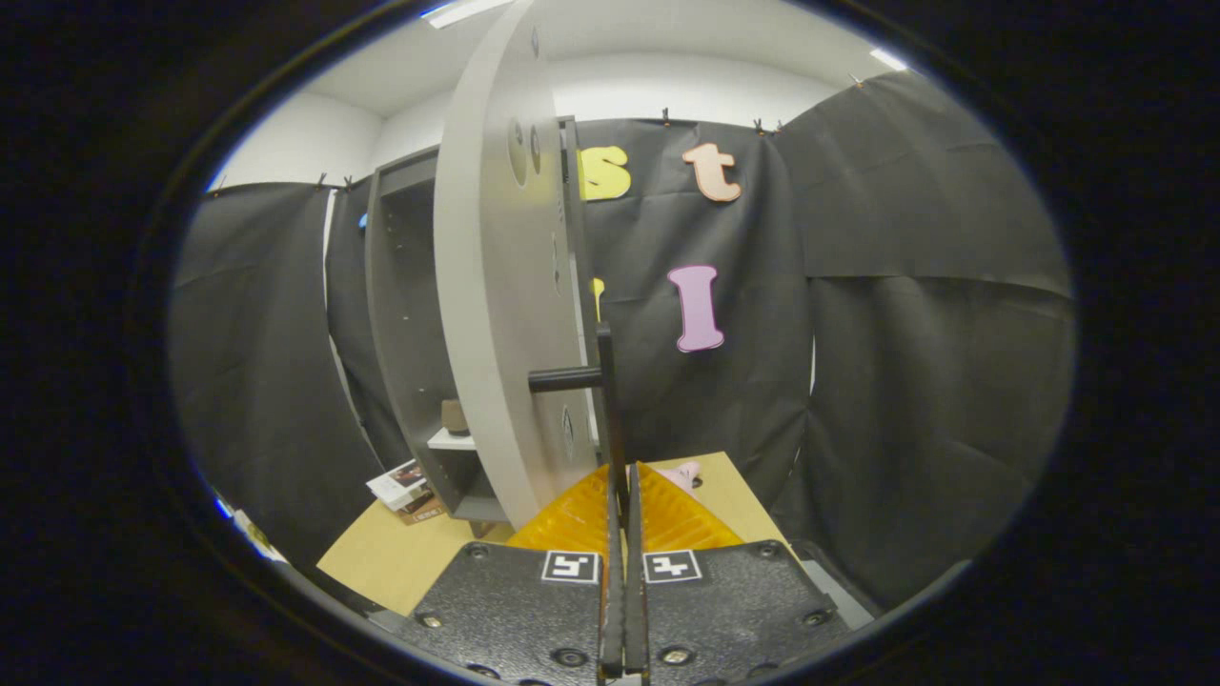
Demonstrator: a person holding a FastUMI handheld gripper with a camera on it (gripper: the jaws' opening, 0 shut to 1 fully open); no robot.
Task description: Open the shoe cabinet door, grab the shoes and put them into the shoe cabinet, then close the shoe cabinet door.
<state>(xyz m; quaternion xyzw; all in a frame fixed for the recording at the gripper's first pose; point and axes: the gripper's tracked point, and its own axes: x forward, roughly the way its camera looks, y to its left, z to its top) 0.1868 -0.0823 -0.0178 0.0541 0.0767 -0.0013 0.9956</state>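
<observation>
My hand-held gripper is closed on the dark bar handle of the shoe cabinet door, its 2 fingers pressed together around the vertical bar so that almost no gap shows between them. The pale grey door stands swung open, edge-on to me, just left of the fingers, with 1 short dark post joining the handle to its face. On that face I can see 2 round hinge cups near the top.

Behind the door stands the shoe cabinet, a tall dark grey carcass with its interior open to view. A pale shelf sits low inside it, and a small brown object rests on that shelf; I cannot tell what it is.

Just beyond the fingertips, on the light wooden bench, a pink shoe shows in part, the rest of it hidden behind my fingers. To the left of the cabinet's foot, a printed carton lies on the bench near the edge.

Black cloth hangs as the booth's wall behind and to both sides, with white wall and a ceiling light above it.
</observation>
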